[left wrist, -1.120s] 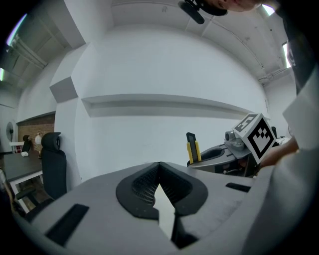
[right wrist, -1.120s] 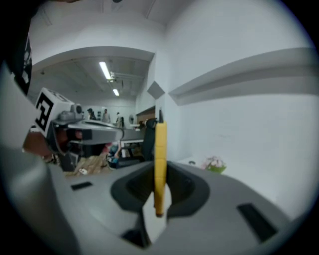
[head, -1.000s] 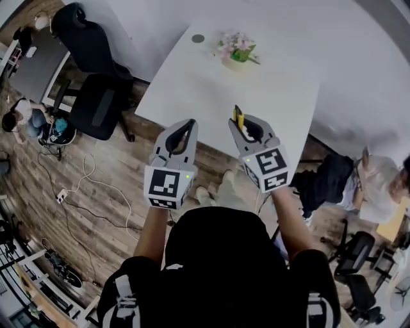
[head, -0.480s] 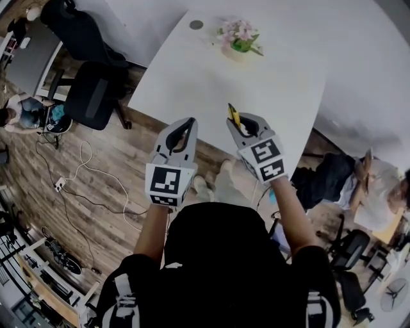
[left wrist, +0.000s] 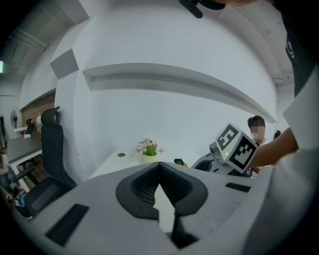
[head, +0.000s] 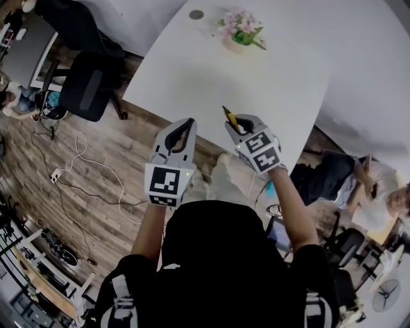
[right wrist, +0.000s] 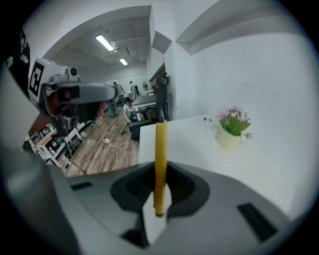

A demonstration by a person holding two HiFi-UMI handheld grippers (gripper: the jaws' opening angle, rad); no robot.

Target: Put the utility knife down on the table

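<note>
A yellow utility knife [head: 229,118] sticks up and forward out of my right gripper [head: 236,122], which is shut on it just above the near edge of the white table [head: 211,70]. In the right gripper view the knife [right wrist: 160,159] stands upright between the jaws, its dark tip toward the table [right wrist: 199,149]. My left gripper [head: 189,122] hovers beside it, over the floor just short of the table's edge. Its jaws meet at the tips with nothing between them [left wrist: 159,164]. From the left gripper view the right gripper [left wrist: 234,149] shows at the right.
A pot of pink flowers [head: 242,29] and a small round disc [head: 196,14] sit at the table's far end. A black office chair [head: 86,90] stands left of the table, with cables [head: 77,173] on the wooden floor. A seated person [head: 359,186] is at the right.
The head view has shifted, so the table lies lower and closer. My right gripper has turned slightly left with the knife still held. The left gripper has hardly moved.
</note>
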